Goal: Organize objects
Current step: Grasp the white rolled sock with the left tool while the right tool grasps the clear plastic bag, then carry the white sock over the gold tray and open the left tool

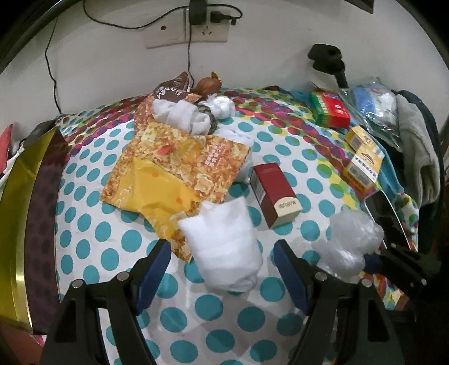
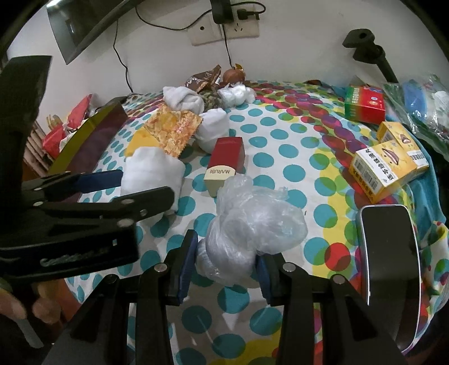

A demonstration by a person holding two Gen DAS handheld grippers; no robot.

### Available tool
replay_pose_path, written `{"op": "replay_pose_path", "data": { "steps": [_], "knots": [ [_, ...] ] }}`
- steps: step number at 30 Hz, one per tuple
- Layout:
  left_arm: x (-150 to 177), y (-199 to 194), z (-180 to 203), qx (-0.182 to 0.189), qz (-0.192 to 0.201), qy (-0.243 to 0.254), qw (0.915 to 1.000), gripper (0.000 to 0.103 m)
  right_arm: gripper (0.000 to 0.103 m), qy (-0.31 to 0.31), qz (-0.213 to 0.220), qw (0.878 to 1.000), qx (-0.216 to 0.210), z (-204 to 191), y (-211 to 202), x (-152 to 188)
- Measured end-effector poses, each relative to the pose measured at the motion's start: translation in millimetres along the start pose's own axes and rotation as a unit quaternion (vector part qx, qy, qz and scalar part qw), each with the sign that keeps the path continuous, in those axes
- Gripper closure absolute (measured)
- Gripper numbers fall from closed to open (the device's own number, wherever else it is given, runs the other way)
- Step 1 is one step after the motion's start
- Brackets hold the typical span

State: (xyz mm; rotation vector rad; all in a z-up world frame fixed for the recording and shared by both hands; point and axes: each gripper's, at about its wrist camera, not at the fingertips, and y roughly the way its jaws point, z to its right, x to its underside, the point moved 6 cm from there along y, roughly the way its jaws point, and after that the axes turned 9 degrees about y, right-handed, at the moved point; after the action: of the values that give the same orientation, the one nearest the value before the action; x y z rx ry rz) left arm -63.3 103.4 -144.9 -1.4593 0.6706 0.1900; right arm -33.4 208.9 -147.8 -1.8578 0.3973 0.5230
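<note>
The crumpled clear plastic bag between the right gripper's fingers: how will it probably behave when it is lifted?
The plastic bag looks thin and crinkled, so it is probably very light and will squash rather than resist. Its glossy film may slip in the right gripper, which is closed on its lower part. The loose upper folds will likely flop and shift.

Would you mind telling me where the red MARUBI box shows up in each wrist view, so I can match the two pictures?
Left wrist view: the red MARUBI box lies right of centre, beyond the open left gripper.
Right wrist view: the same box lies just above centre, behind the crumpled plastic bag.
Shared landmark: the wall socket at the top of both.
</note>
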Motion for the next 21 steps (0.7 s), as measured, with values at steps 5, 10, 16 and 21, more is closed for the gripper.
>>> {"op": "replay_pose_path", "data": {
  "steps": [5, 10, 16, 21],
  "knots": [
    [2, 6, 6, 0.011, -0.015, 0.009, 0.9998, 0.061, 0.065, -0.005, 0.002, 1.0, -0.003, -1, 0, 0],
    [2, 6, 1, 0.019, -0.017, -0.007, 0.9997, 0.068, 0.065, -0.002, 0.001, 1.0, -0.004, 0, 0, 0],
    [4, -9, -4, 0.024, -0.004, -0.006, 0.9997, 0.07, 0.065, -0.004, 0.001, 1.0, 0.002, -2, -2, -1],
    [5, -40, -14, 0.02, 0.023, 0.013, 0.9995, 0.07, 0.065, -0.009, 0.0, 1.0, 0.015, -9, -3, -7]
  ]
}}
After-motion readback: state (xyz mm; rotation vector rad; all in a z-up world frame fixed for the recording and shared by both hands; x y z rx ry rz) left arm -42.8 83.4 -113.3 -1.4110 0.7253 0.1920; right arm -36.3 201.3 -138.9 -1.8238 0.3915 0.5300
